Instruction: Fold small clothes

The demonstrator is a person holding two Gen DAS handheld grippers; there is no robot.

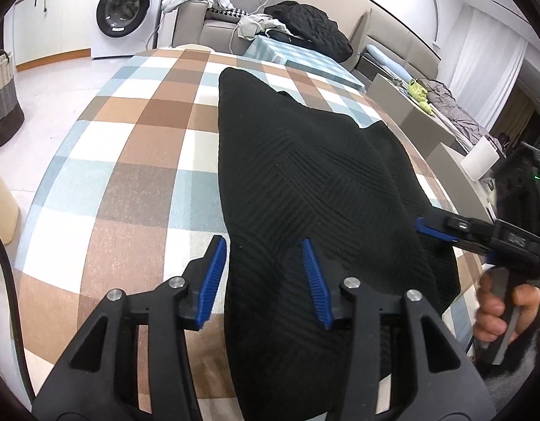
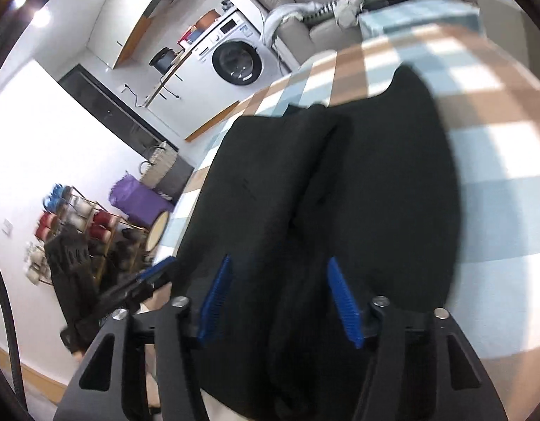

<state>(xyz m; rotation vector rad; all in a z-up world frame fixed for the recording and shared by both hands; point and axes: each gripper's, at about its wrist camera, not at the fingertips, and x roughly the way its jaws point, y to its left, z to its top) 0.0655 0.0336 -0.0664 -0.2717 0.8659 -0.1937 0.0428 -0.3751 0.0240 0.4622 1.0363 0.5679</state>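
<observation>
- Left hand-held gripper (image 1: 266,280) sat low at the near end of the black knit garment (image 1: 305,182), jaws spread wide, nothing gripped; the garment's left edge ran between its blue pads (image 1: 212,280), so likely lined up to pinch that edge for a fold.
- Right hand-held gripper (image 2: 282,301) was also spread wide and gripped nothing, garment (image 2: 322,193) directly ahead and under its fingers; whether the pads touched cloth couldn't be told, right wrist view was blurred.
- From the left view, the right hand-held gripper (image 1: 431,228) came in from the right side, tip at the garment's right edge, person's hand (image 1: 498,312) on the handle.
- Garment lay on the checked table (image 1: 129,161), stretching away from both grippers, narrower at the far end.
- Looked partly folded: a layer overlapped on the right, with a lengthwise crease visible from the right view.
- Fabric was thick, textured with diagonal ribbed blocks; judged heavy enough to hold a fold, not slippery.
- Washing machine (image 1: 124,10) was far ahead-left of the left gripper, not involved.
</observation>
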